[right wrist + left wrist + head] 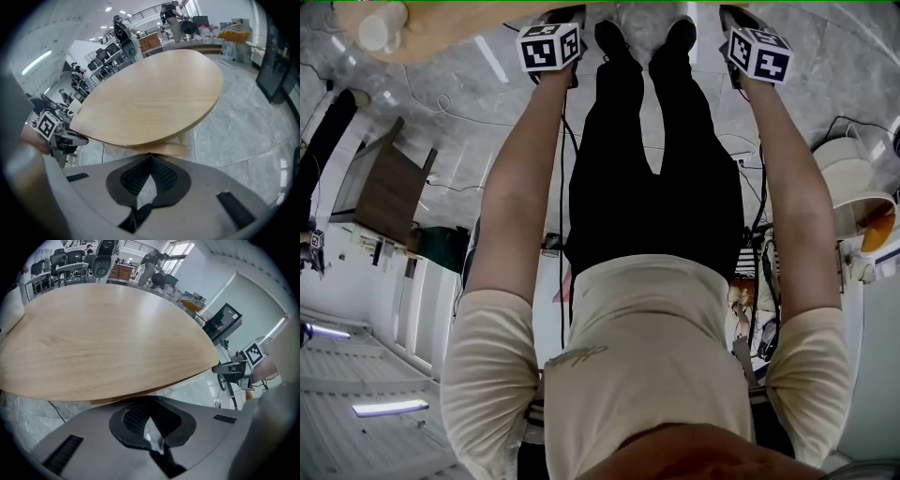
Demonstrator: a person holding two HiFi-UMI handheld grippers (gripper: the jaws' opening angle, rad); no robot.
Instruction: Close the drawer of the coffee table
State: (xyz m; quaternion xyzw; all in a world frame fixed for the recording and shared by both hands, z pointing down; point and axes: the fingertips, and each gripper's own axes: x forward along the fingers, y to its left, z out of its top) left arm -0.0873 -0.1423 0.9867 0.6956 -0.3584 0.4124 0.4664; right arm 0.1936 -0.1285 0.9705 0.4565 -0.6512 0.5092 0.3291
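**Q:** What lies ahead of each gripper?
**A:** The coffee table (154, 89). Its oval light-wood top spreads ahead of and above both sets of jaws. A pale wooden panel (161, 149) projects from under the top's near edge, directly ahead of the right gripper (150, 155). The jaw tips sit just at the panel's lower edge, though contact cannot be confirmed. The same panel appears as a thin strip just beyond the left gripper (148, 403).

**Q:** How do the jaws stand?
**A:** Both pairs are closed tip to tip. A small gap remains lower down between the ribbed pads (164, 176), and the grey floor (243, 126) shows through it. Neither gripper holds anything.

**Q:** Is the drawer in or out?
**A:** This cannot be determined. It is also unclear whether the panel is the drawer's face.

**Q:** How do the grippers stand relative to each other?
**A:** They are side by side and well apart, the right one off to the left gripper's right, beside the table's edge. In the head view both arms reach straight forward, and the person's black shoes (645, 37) stand between the two grippers.
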